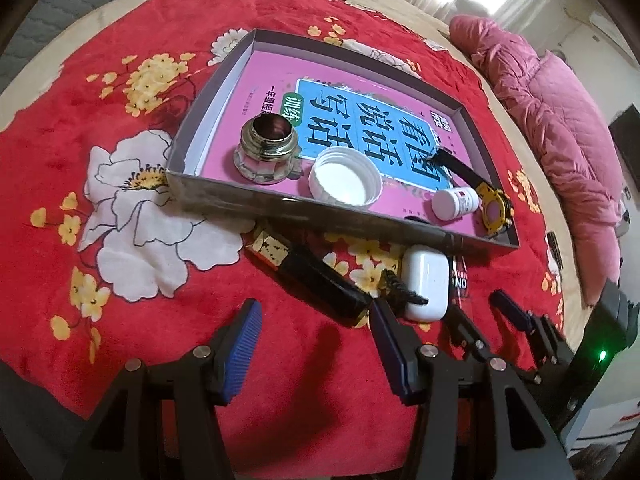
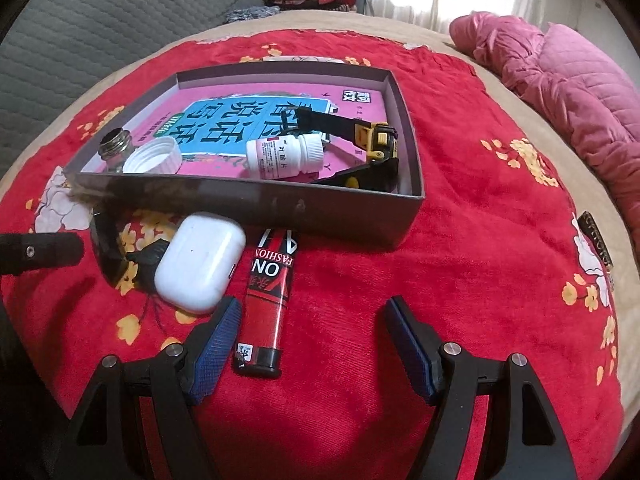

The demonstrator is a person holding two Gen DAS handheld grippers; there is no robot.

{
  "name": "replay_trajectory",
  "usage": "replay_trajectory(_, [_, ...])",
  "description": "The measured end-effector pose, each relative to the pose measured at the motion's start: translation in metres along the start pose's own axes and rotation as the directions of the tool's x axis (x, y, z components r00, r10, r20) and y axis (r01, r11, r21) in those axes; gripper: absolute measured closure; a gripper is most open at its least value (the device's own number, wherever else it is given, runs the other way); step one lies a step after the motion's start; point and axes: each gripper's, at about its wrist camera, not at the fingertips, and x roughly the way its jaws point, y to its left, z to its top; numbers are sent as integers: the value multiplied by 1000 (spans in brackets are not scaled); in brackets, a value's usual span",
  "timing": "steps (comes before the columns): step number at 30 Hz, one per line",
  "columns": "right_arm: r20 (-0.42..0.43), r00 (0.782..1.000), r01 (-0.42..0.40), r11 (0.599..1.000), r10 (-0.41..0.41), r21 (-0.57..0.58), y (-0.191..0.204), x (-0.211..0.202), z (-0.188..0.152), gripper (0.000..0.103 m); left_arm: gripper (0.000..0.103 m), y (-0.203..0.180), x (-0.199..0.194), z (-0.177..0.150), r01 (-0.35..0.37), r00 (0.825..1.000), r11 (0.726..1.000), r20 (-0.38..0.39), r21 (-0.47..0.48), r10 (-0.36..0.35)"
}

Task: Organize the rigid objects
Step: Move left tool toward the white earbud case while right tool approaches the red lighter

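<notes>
Holding: grey box [image 2: 256,204] | pill bottle [image 2: 280,156], white cap [image 2: 154,160], jar [image 1: 266,152], probably watch [image 1: 494,210]

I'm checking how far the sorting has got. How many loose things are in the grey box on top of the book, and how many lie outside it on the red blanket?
In the grey box: 4 (glass jar, white lid, pill bottle, watch)
On the red blanket: 3 (earbud case, lighter, black brush)
Total: 7
</notes>
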Motion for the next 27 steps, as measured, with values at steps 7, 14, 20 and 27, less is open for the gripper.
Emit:
replay_trajectory(7, [4, 1000, -1, 1000, 1, -2, 0, 2, 2, 28, 48, 4, 15, 10, 0, 1000, 997, -26, -82, -3])
replay_trajectory(14, [5, 1000, 4, 1000, -4, -16, 3, 5, 3, 28, 48, 9, 27, 16, -24, 999, 989, -42, -143, 18])
replay_trajectory(20, [1, 1000, 12, 1000, -12, -29, 6, 8, 4, 28, 48, 9, 36, 20, -49, 998, 983, -58, -178, 40])
replay_trajectory(27, [-8, 1000, 16, 999, -16, -36, 7, 9, 2, 28, 48, 10, 45, 26, -64, 996, 976, -81, -207, 48])
